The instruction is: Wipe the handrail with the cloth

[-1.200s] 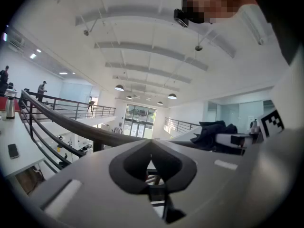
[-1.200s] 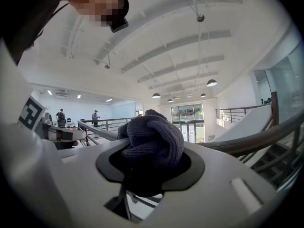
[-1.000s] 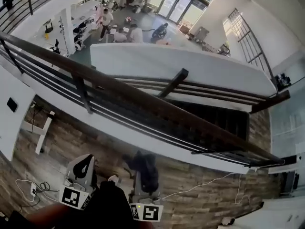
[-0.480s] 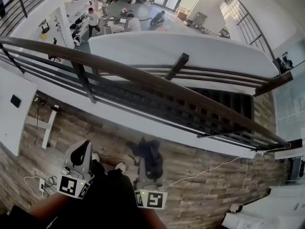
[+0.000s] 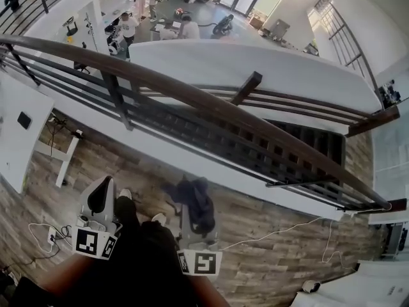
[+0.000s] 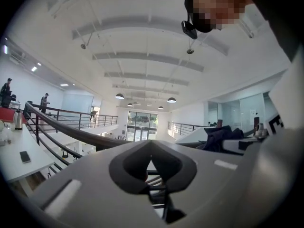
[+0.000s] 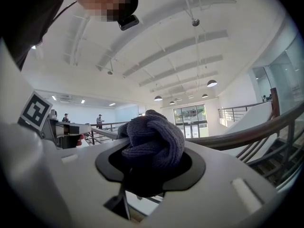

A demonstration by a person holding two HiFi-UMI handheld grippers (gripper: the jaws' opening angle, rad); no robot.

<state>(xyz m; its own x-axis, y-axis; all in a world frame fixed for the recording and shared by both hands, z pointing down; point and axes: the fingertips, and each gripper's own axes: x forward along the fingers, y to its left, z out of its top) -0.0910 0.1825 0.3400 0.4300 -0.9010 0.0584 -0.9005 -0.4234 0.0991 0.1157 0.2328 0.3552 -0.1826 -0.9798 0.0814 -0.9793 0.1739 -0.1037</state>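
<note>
While the dark cloth (image 7: 153,139) sits bunched between the closed jaws of the right tool (image 5: 193,202), it is low above the wooden floor (image 5: 275,261), well apart from the brown handrail (image 5: 211,102). The left tool (image 5: 101,200) beside it is closed on nothing.

Handrail (image 5: 192,98) ahead, cloth (image 5: 195,203) in right claw (image 5: 190,217), left claw (image 5: 102,189) beside it

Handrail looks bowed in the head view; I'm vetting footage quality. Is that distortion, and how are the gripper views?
Head view: the handrail bows from wide-angle distortion; sharp, evenly lit. Left gripper view: black vignette at the corners, pale ceiling nearly washed out. Right gripper view: the cloth is crisp, its knit visible.
</note>
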